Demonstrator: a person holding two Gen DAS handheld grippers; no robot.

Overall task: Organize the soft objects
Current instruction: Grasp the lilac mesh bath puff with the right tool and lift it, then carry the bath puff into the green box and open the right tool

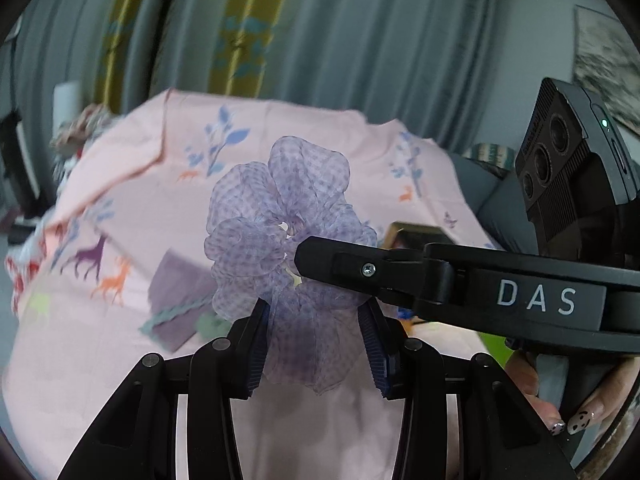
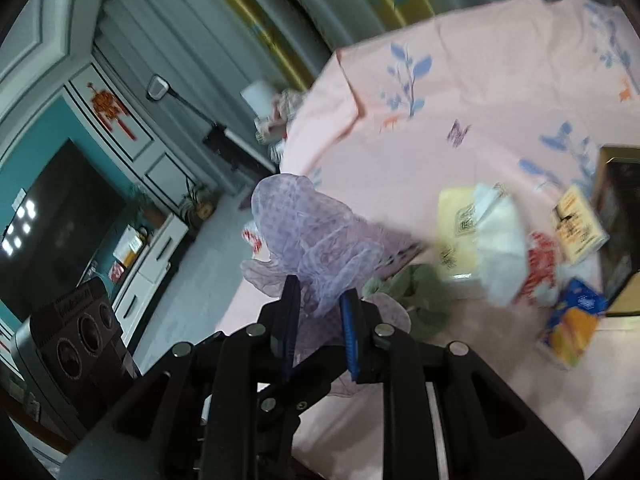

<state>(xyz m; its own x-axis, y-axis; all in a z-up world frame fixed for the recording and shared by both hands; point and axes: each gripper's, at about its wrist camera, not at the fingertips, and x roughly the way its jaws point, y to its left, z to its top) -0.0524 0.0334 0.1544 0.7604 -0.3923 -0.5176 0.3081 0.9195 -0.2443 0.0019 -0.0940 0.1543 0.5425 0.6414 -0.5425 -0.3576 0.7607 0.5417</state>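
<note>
A pink sheet [image 1: 280,128] covers the desk. The purple scrunchie [image 1: 280,216] hangs above it, pinched in both the left gripper [image 1: 316,344] and the right gripper [image 2: 320,308]. Both jaws are clamped on its frills.

Two wrist fisheyes, both close over the pink sheet [image 1: 132,184]

Left cam looks along its fingers, level-ish, toward the far curtains [image 1: 352,32]; the right gripper [image 1: 304,254] crosses its view from the right. Right cam is rolled, angled down, TV wall on its left. Shared: lilac scrunchie [image 1: 280,216] [image 2: 316,240], sheet, curtains.
</note>
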